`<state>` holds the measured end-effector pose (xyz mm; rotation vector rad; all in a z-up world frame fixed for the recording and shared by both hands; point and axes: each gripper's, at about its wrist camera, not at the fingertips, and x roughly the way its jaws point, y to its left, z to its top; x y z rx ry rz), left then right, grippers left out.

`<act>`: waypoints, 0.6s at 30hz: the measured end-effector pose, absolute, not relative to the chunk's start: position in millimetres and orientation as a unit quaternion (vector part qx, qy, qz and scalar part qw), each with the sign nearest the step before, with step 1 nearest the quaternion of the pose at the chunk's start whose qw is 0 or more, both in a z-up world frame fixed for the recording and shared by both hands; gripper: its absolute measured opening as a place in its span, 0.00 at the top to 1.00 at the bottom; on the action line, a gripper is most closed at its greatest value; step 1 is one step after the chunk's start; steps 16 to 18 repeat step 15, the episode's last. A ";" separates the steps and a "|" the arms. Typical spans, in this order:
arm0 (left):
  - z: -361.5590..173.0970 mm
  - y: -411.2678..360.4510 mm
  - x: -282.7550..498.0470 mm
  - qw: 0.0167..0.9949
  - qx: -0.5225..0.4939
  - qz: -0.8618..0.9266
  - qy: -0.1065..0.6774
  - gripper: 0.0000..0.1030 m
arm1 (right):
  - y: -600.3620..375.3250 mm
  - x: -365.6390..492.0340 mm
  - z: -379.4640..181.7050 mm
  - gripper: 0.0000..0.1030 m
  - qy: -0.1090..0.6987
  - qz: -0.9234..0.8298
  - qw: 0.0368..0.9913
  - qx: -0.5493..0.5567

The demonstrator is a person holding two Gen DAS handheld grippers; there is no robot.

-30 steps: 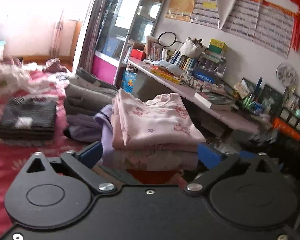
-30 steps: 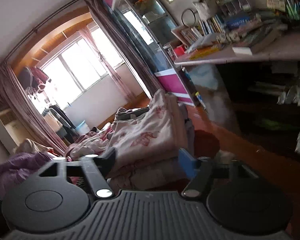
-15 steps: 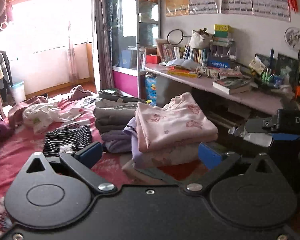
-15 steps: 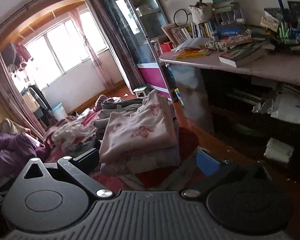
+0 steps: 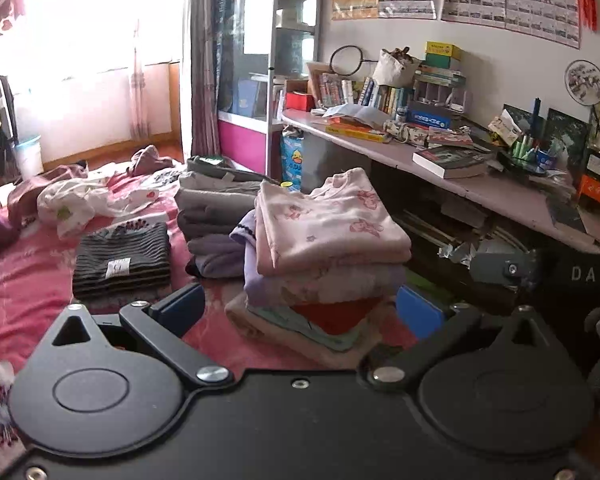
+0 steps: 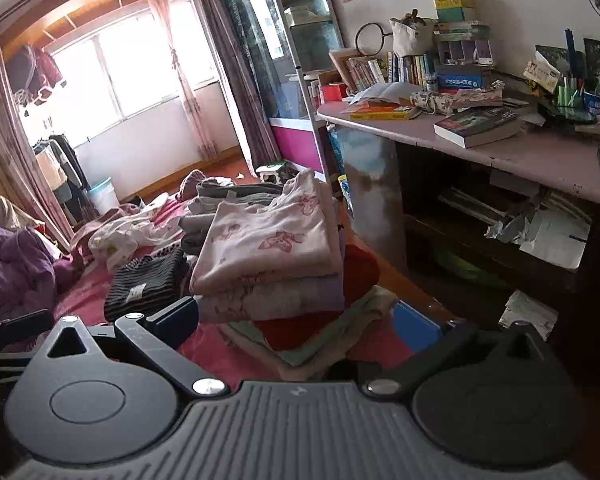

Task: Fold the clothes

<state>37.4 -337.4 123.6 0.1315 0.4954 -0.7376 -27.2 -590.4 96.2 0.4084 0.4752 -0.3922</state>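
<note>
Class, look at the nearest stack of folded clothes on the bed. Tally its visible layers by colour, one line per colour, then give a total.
Pink floral top: 1
Lilac layer: 1
Red layer: 1
Pale green layer: 1
Beige bottom layer: 1
Total: 5 visible layers; some may hide thinner items between them.
</note>
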 end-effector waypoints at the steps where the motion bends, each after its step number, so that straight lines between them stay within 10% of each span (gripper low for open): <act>1: 123.4 -336.6 35.9 0.901 0.063 -0.356 0.239 0.00 | -588.8 -27.7 96.4 0.00 0.235 -0.191 0.932 0.198; 18: 123.1 -327.9 20.3 0.901 0.060 -0.367 0.221 0.00 | -571.2 -30.0 98.9 0.00 0.251 -0.181 0.932 0.187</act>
